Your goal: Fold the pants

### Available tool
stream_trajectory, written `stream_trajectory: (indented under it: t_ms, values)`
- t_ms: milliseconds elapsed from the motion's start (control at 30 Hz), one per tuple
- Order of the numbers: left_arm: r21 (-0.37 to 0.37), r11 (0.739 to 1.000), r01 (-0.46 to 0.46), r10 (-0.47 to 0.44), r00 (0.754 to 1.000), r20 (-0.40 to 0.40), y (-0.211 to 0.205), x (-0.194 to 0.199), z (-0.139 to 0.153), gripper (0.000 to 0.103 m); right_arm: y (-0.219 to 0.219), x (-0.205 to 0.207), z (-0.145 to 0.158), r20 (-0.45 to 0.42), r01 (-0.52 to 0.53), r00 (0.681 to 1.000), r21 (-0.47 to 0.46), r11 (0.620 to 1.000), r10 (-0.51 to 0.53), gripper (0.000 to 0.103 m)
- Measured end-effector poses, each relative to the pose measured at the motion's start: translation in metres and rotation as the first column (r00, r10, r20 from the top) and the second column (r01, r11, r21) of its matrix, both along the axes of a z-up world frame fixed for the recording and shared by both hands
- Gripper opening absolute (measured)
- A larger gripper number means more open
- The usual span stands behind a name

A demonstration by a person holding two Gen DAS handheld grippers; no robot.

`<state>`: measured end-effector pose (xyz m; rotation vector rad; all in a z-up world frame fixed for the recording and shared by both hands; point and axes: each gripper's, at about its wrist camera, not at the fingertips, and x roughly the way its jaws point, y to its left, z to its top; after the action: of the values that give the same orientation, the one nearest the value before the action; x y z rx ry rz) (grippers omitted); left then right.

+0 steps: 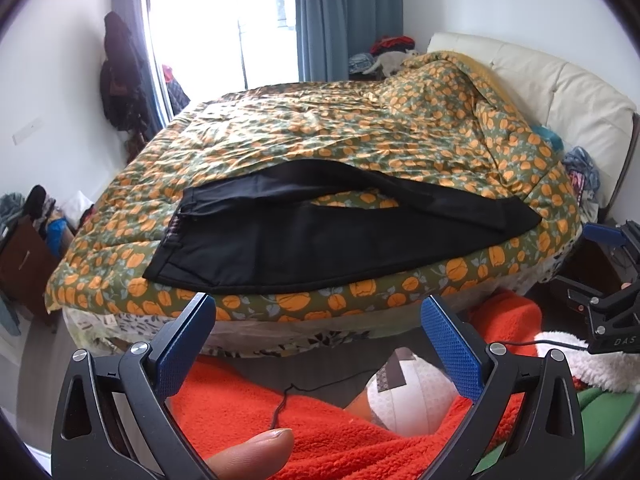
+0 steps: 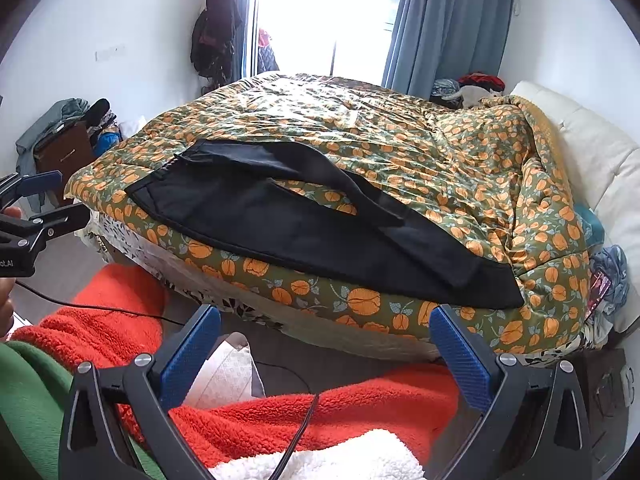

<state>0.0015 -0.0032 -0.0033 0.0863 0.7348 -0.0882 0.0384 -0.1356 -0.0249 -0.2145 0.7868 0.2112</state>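
Pants laid out on the bed, folding not yet begun

The floral quilt [image 1: 320, 128] carries the black pants [image 1: 320, 236] along its near edge, waistband left, legs spread apart toward the right, no fold visible. Left gripper [image 1: 316, 320] and right gripper [image 2: 326, 330] hover short of the bed, jaws spread wide, holding nothing; every fold remains.

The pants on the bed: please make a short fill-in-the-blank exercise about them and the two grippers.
1. The pants are ____ in colour.
2. They lie on a quilt printed with ____ flowers.
3. The left gripper and right gripper are both ____, holding nothing.
4. A ____ curtain hangs by the window.

Missing words: black; orange; open; blue
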Motion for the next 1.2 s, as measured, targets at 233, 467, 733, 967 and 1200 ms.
stream_trajectory:
  t_ms: [233,467,733,967,1200]
  values:
    - [0.006,1.0,0.007,-0.007,1.0,0.003,-0.0006,-0.001,-0.0001,0.102,-0.0006,0.0003,-0.0006,-0.001,0.001,1.0,0.002,1.0,-0.001,0.103]
    - [0.005,1.0,0.007,-0.007,1.0,0.004,-0.001,-0.0016,-0.0004,0.102,-0.0009,0.001,-0.0008,-0.003,0.0,1.0,0.002,1.0,0.0,0.103]
    - [0.005,1.0,0.007,-0.007,1.0,-0.001,-0.0011,-0.0004,-0.0008,0.102,-0.0007,0.0011,-0.0023,-0.007,-0.001,1.0,0.003,1.0,0.001,0.103]
    - [0.006,1.0,0.007,-0.007,1.0,0.0,-0.0013,-0.0002,-0.0006,0.102,-0.0013,0.0022,-0.0048,-0.012,0.0,1.0,0.004,1.0,0.0,0.103]
    - [0.005,1.0,0.006,-0.006,1.0,-0.002,-0.0003,0.0004,-0.0015,0.102,-0.0015,0.0024,-0.0048,-0.012,0.001,1.0,0.005,1.0,-0.001,0.103]
